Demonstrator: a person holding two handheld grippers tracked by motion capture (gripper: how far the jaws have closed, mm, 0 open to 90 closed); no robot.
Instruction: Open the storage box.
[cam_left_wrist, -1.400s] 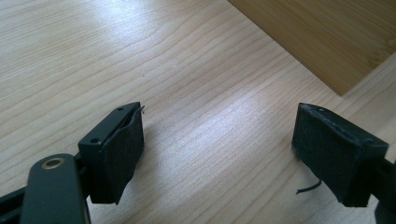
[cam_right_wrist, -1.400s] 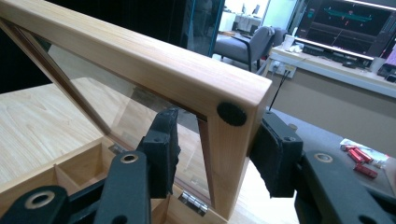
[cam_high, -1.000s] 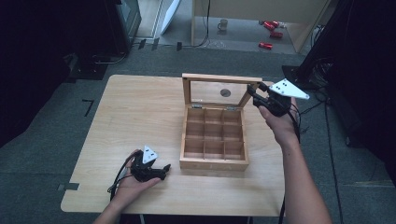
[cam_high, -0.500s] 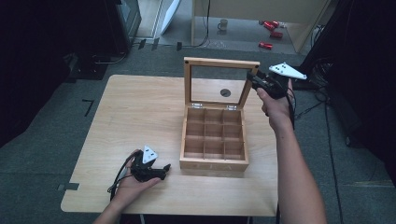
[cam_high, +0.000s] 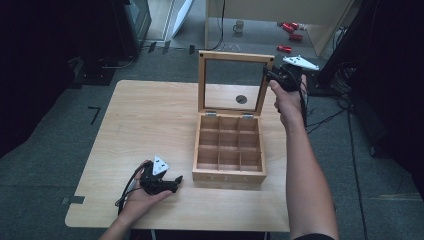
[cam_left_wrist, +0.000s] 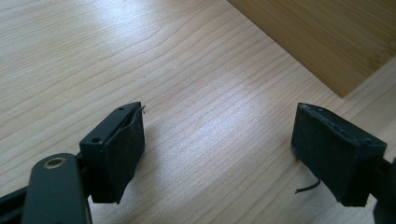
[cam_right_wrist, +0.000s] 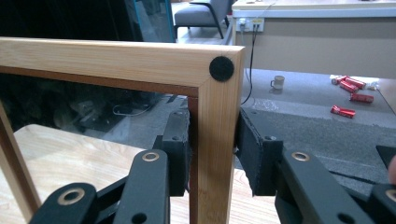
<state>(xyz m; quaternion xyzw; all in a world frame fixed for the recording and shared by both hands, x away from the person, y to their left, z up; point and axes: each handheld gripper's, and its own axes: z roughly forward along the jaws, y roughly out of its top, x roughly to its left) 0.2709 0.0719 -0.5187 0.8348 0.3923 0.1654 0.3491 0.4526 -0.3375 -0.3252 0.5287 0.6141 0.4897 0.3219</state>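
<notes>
A: On the bench (cam_high: 150, 115), where does the wooden box (cam_high: 229, 150) stand?

B: Right of centre, nine compartments exposed, its glazed lid (cam_high: 234, 82) raised upright on the rear hinges.

A: Right gripper (cam_high: 270, 76)?

B: At the lid's upper right corner, jaws having just closed, pads pressed on both faces of the side rail below a black dot.

A: Left gripper (cam_high: 172, 182)?

B: Resting on the bench just left of the box's front corner, jaws apart, nothing between them.
</notes>
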